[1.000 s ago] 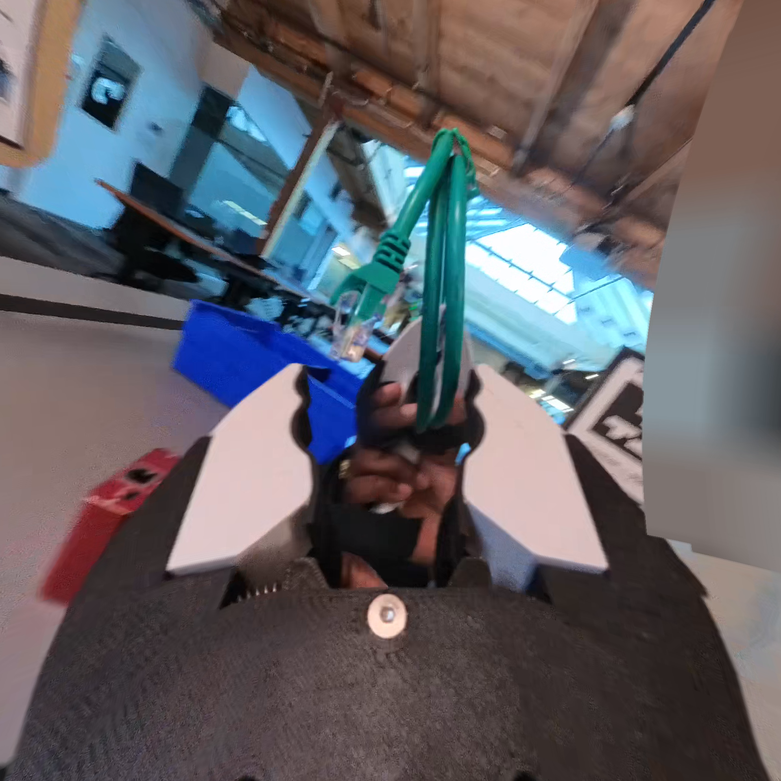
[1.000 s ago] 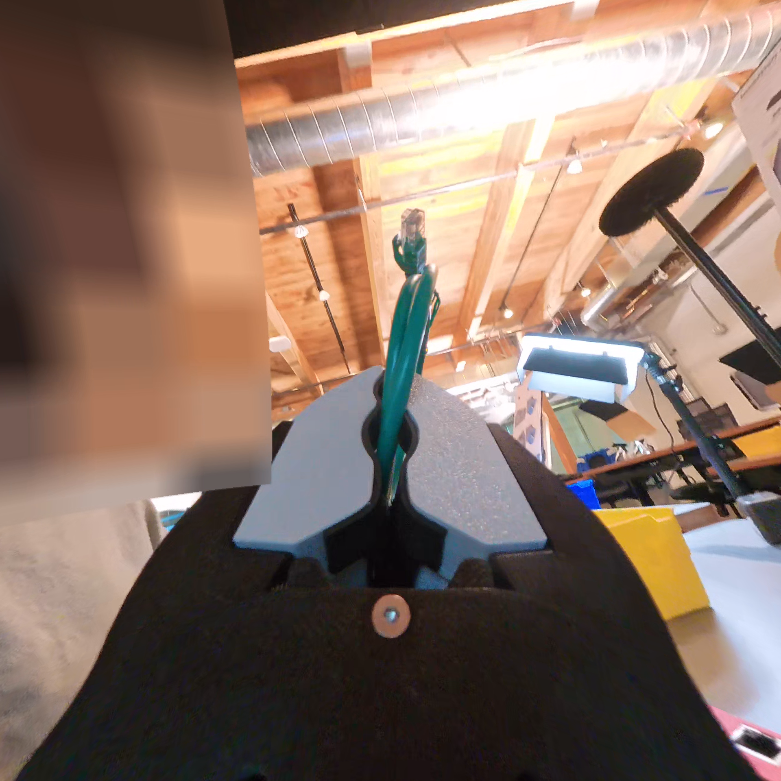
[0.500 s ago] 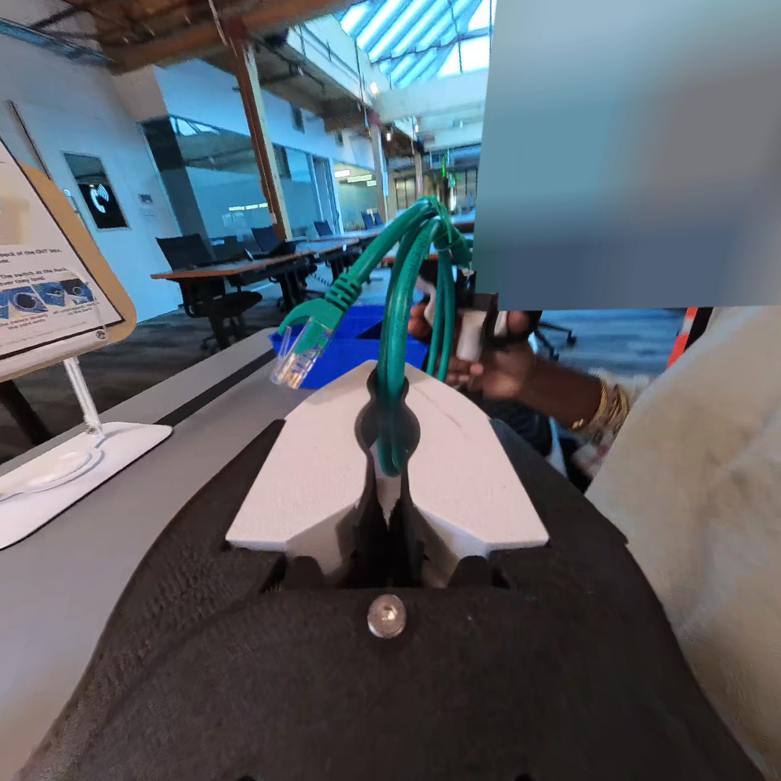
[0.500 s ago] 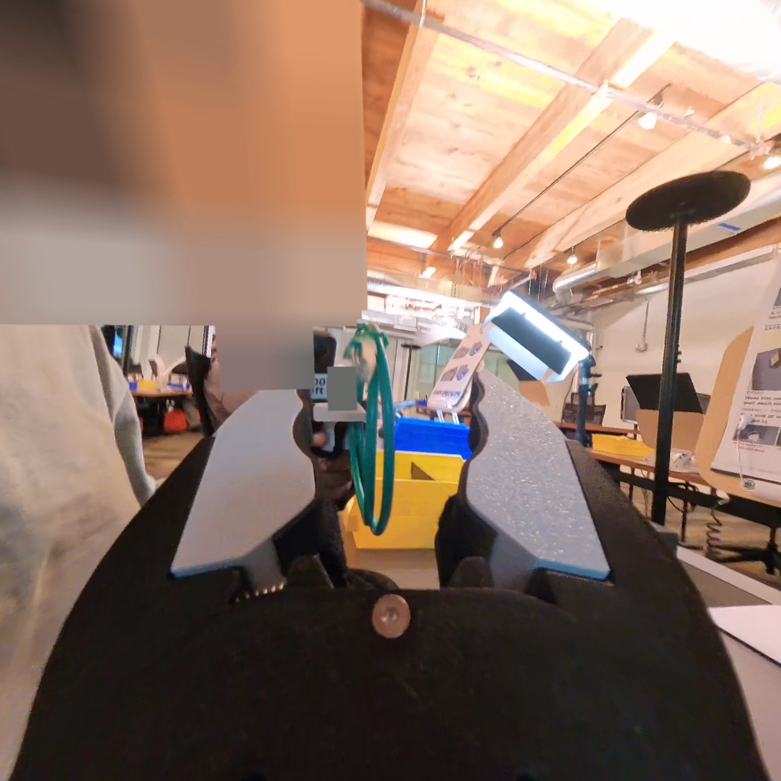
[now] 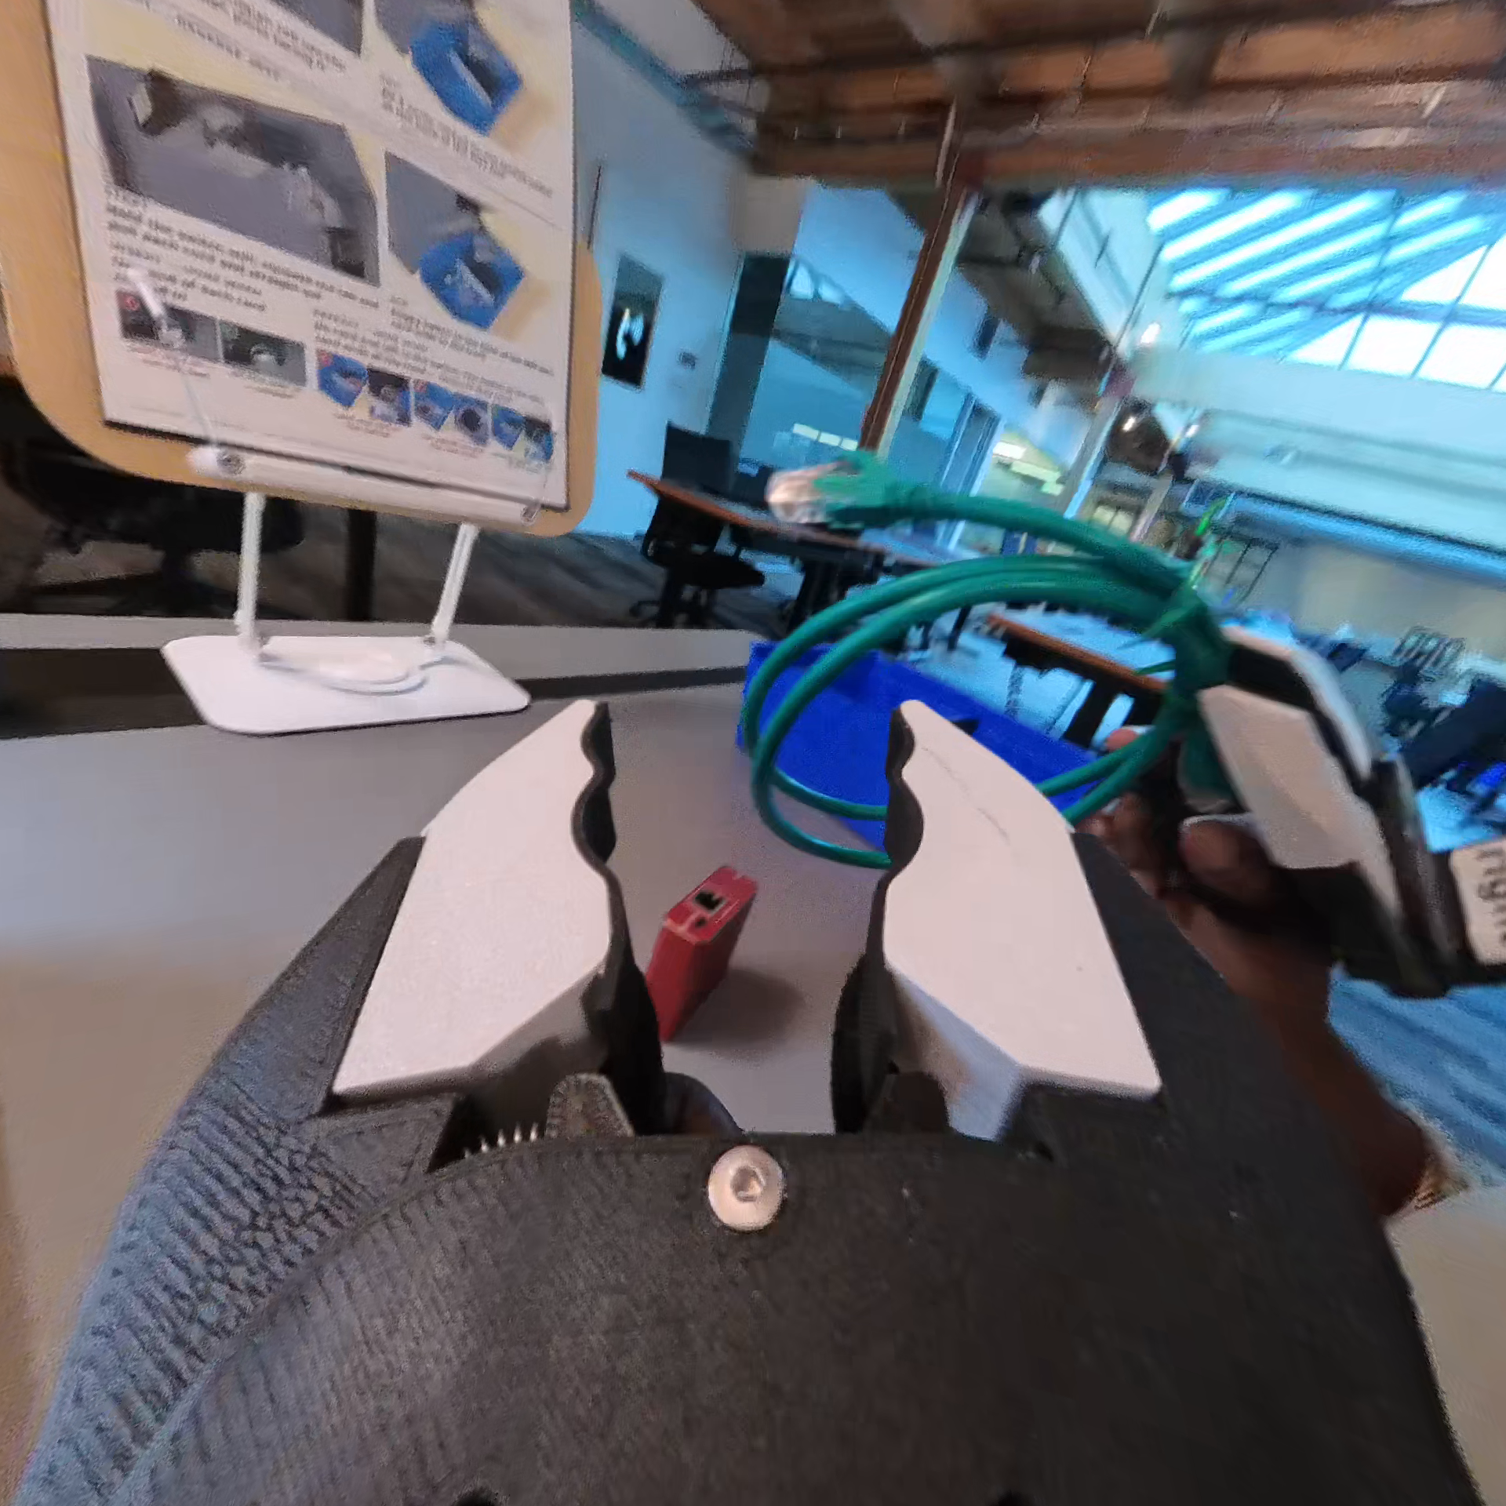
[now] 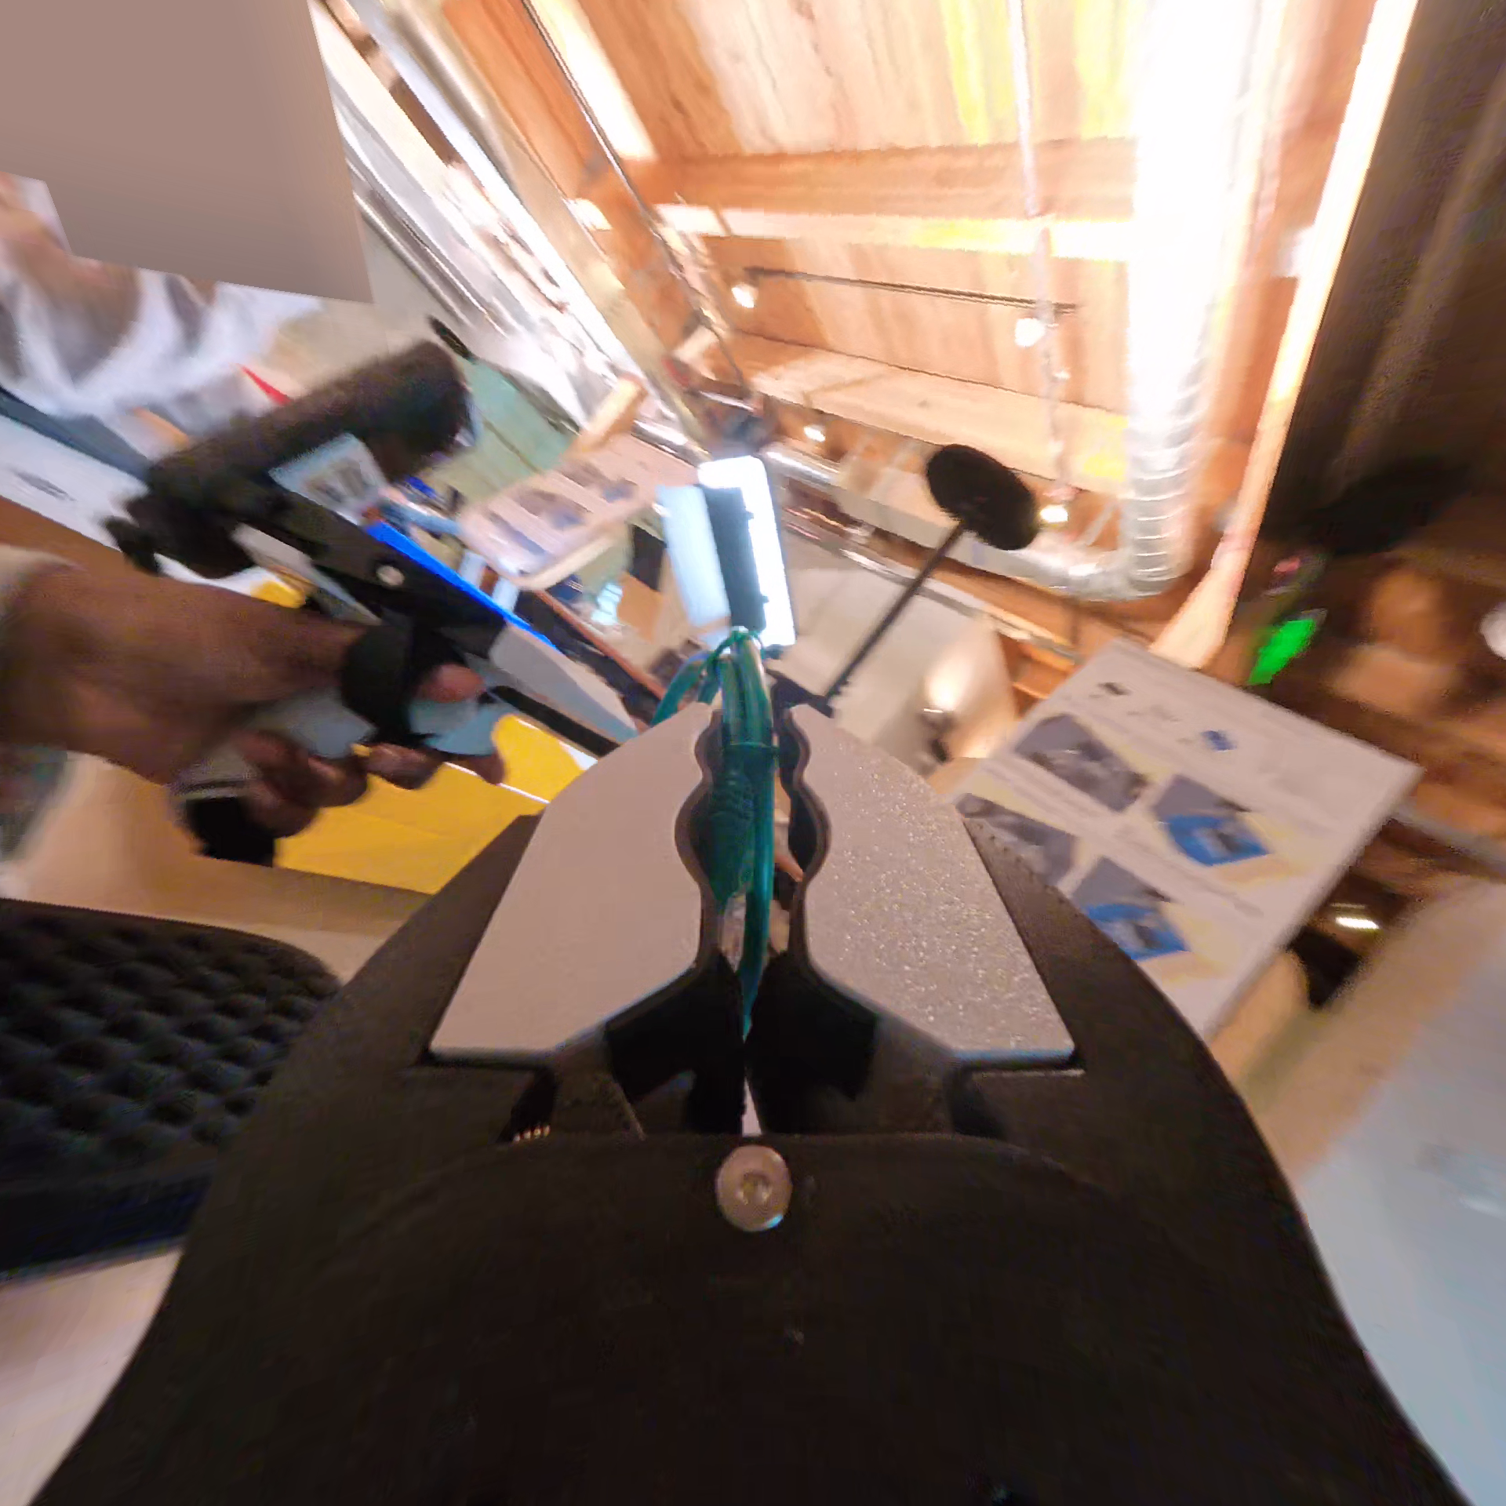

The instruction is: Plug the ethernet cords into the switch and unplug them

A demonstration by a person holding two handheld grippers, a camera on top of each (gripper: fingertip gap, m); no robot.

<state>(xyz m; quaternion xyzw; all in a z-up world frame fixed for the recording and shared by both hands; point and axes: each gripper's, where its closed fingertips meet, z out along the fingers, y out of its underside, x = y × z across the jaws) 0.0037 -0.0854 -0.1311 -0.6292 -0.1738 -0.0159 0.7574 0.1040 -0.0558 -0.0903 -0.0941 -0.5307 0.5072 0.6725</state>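
The left gripper (image 5: 746, 717) hovers above a grey table (image 5: 204, 831) with its two pale fingers spread wide and nothing between them. Seen through that gap, a small red switch (image 5: 699, 937) lies flat on the table, its long axis running away from the camera and leaning a little to the right, with a dark port on its far end facing up and away. To the right, held up in the air, the right gripper (image 5: 1206, 693) is clamped on a coiled green cord (image 5: 937, 587). The coil's loops hang out leftward from that grip, and one free end reaches left and slightly up, ending in a clear plug (image 5: 794, 493) that points left, well above the switch. Behind the coil a blue bin (image 5: 847, 733) sits on the table, and an instruction sheet on a white stand (image 5: 342, 676) rises at the far left. In the right wrist view, the right gripper (image 6: 750, 725) points upward at a wooden ceiling, fingers closed tight around the bundled cord (image 6: 746, 782), which runs lengthwise along the slot between them. The left gripper (image 6: 562, 693) appears at the left, held by a hand (image 6: 204, 676), in front of a yellow bin (image 6: 456, 807).
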